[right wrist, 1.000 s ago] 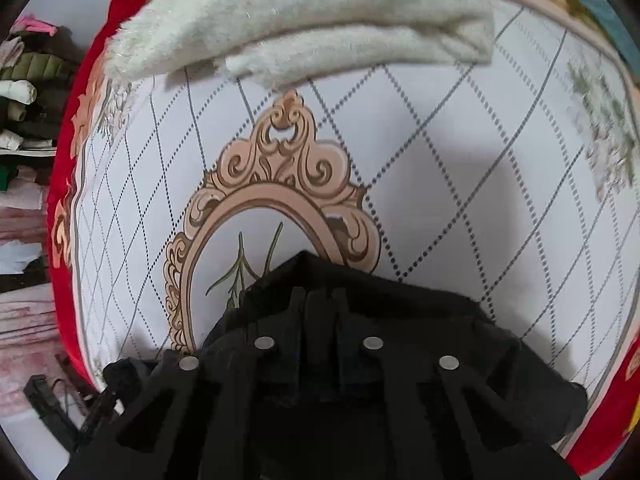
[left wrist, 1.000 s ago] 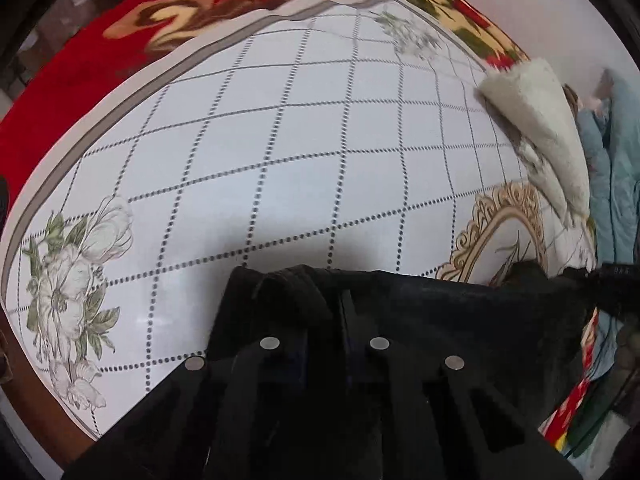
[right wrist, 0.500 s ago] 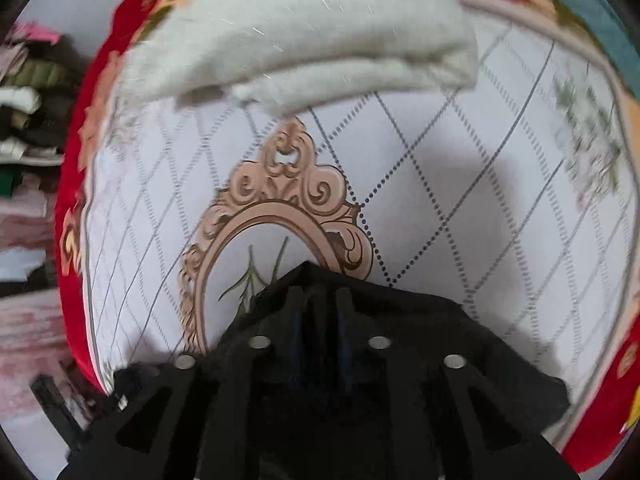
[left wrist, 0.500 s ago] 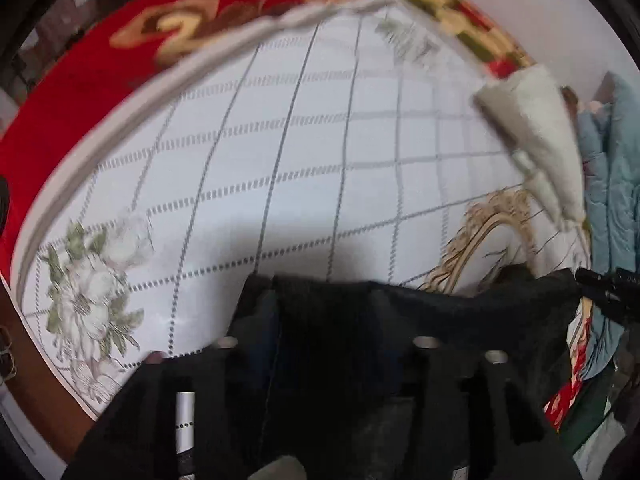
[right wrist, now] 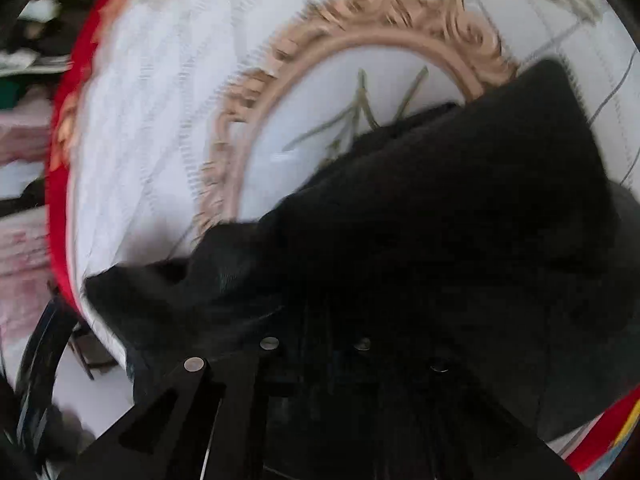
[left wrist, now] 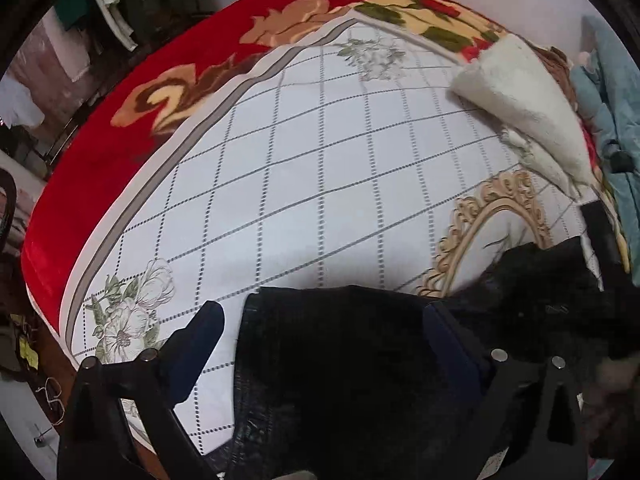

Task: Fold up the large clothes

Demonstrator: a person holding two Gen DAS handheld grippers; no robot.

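A black garment [left wrist: 360, 360] lies on the near edge of a white quilted bedspread [left wrist: 320, 160]. In the left wrist view my left gripper [left wrist: 324, 316] is open, its fingers [left wrist: 200, 332] spread wide on either side of the garment's edge, holding nothing. In the blurred right wrist view the same black garment [right wrist: 440, 220] covers the fingers of my right gripper [right wrist: 320, 312]; the black cloth hides how its jaws stand. The garment drapes over the gold oval frame pattern [right wrist: 360, 40].
A folded cream fleece [left wrist: 520, 100] lies at the far right of the bed. A red floral blanket [left wrist: 100, 160] borders the bedspread. Blue clothing [left wrist: 616, 120] hangs at the right. Clutter and hanging clothes [left wrist: 112, 0] stand beyond the bed's left side.
My left gripper has opened and let go of the black garment, which now lies flat between its fingers. My right gripper has swung quickly and tilted, with the garment shifted to its right.
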